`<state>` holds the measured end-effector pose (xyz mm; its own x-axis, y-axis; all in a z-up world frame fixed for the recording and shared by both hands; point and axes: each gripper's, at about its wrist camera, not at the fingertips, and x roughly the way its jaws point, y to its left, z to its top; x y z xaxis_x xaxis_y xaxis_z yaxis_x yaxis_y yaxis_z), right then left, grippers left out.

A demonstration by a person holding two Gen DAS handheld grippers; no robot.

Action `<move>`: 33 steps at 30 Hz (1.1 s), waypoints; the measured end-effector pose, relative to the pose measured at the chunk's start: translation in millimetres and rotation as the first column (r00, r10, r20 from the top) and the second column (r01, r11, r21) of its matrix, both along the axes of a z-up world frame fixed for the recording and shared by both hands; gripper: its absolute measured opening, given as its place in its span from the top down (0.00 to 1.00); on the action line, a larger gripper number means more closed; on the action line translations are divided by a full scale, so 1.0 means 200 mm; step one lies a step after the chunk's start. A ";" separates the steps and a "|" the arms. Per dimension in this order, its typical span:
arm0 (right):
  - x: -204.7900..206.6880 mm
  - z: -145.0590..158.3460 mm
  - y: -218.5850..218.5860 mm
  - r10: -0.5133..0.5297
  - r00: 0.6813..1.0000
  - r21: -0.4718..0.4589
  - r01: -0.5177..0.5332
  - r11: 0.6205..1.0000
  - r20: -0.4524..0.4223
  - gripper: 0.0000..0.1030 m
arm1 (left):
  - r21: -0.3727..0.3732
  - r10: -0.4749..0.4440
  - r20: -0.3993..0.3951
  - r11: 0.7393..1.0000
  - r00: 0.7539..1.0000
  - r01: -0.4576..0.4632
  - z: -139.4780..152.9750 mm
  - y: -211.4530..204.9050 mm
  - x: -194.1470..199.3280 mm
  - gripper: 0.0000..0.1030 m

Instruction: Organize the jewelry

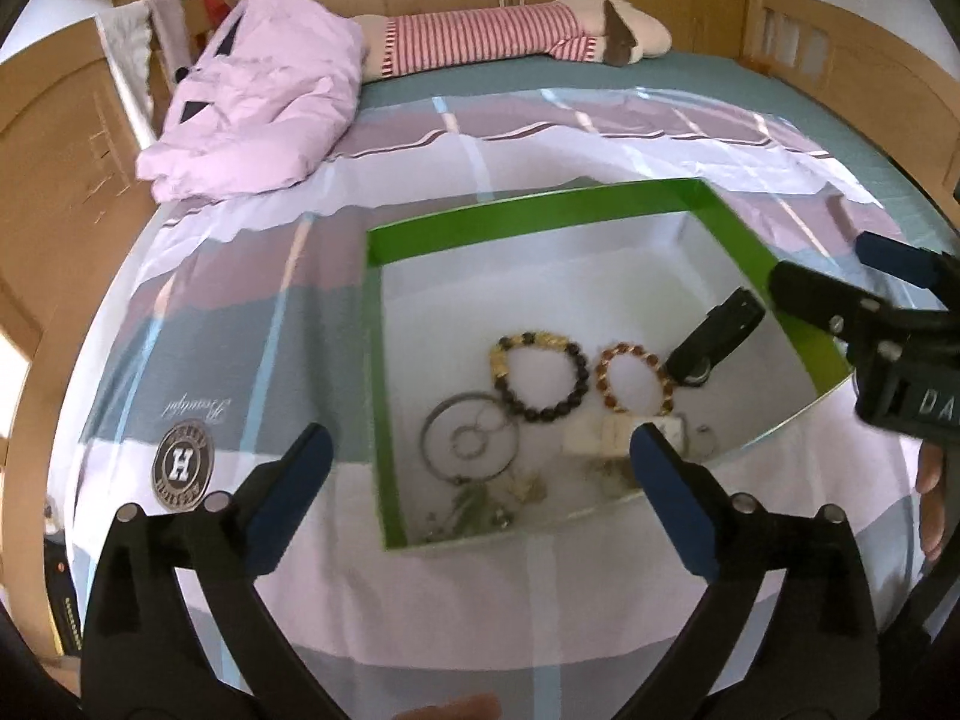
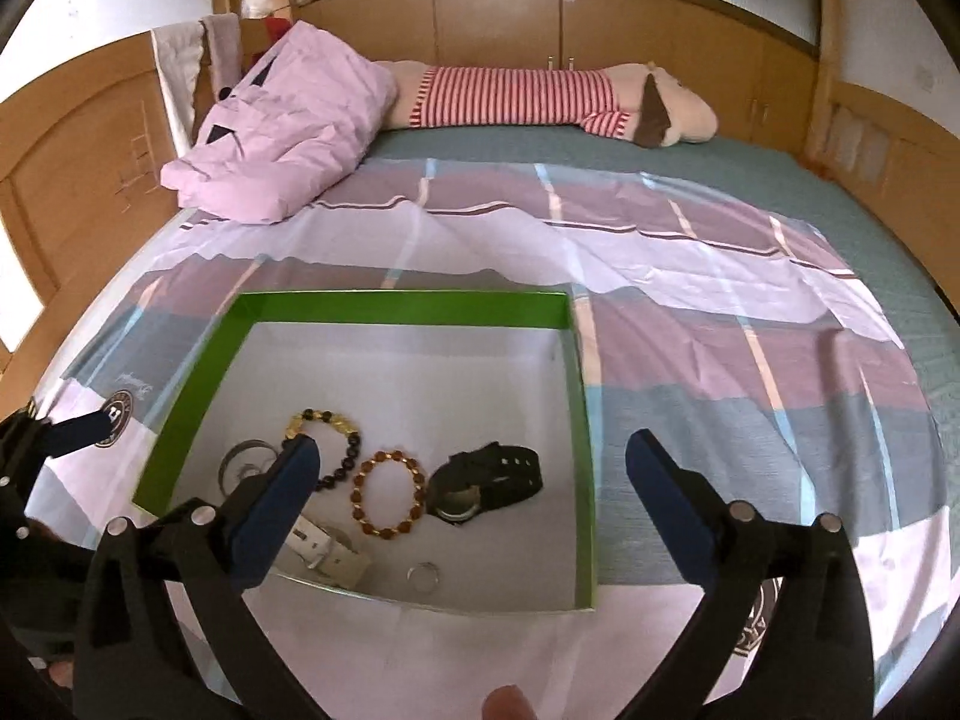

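Green-walled box [image 2: 384,307] – beaded bracelets [image 2: 387,501], black watch [image 2: 489,474] inside.

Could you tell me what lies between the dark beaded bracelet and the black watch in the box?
The amber beaded bracelet, seen in both views.

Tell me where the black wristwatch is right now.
The black wristwatch lies inside the green box, toward its right side in the right wrist view, just right of the amber bead bracelet.
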<state>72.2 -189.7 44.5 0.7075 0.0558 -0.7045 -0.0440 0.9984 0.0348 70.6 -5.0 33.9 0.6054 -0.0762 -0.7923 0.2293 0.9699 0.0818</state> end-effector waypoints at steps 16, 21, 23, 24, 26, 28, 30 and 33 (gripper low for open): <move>-0.05 -0.06 0.04 0.027 1.000 0.063 -0.027 0.998 -0.001 0.01 | -0.071 0.001 -0.038 0.997 0.999 -0.004 0.01 0.09 -0.08 0.02; -0.05 -0.06 0.06 0.032 0.999 0.058 -0.033 0.998 0.022 0.01 | -0.072 0.002 -0.042 0.997 0.999 -0.006 0.01 0.09 -0.08 0.02; -0.04 -0.07 0.06 0.028 0.999 0.066 -0.029 0.997 0.026 0.01 | -0.074 0.003 -0.042 0.997 0.999 -0.006 0.02 0.10 -0.08 0.02; -0.04 -0.07 0.06 0.025 0.999 0.073 -0.027 0.997 0.026 0.01 | -0.075 0.005 -0.042 0.997 0.999 -0.008 0.02 0.10 -0.08 0.02; -0.03 -0.08 0.06 0.027 0.999 0.095 -0.028 0.995 0.019 0.01 | -0.077 0.007 -0.044 0.997 0.999 -0.011 0.02 0.11 -0.07 0.02; -0.03 -0.09 0.07 0.028 0.999 0.095 -0.030 0.995 0.016 0.01 | -0.084 0.011 -0.045 0.996 0.999 -0.014 0.02 0.11 -0.07 0.02; -0.03 -0.09 0.08 0.032 0.999 0.082 -0.033 0.996 0.013 0.01 | -0.083 0.005 -0.047 0.996 0.999 -0.008 0.02 0.11 -0.07 0.02; -0.03 -0.10 0.09 0.042 0.999 0.072 -0.043 0.996 0.013 0.01 | -0.074 -0.002 -0.048 0.997 0.999 -0.002 0.01 0.09 -0.07 0.02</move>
<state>65.3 -171.5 25.0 0.7111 0.1367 -0.6896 -0.0872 0.9905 0.1064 55.9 13.3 36.8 0.5668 -0.1353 -0.8127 0.2311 0.9729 -0.0008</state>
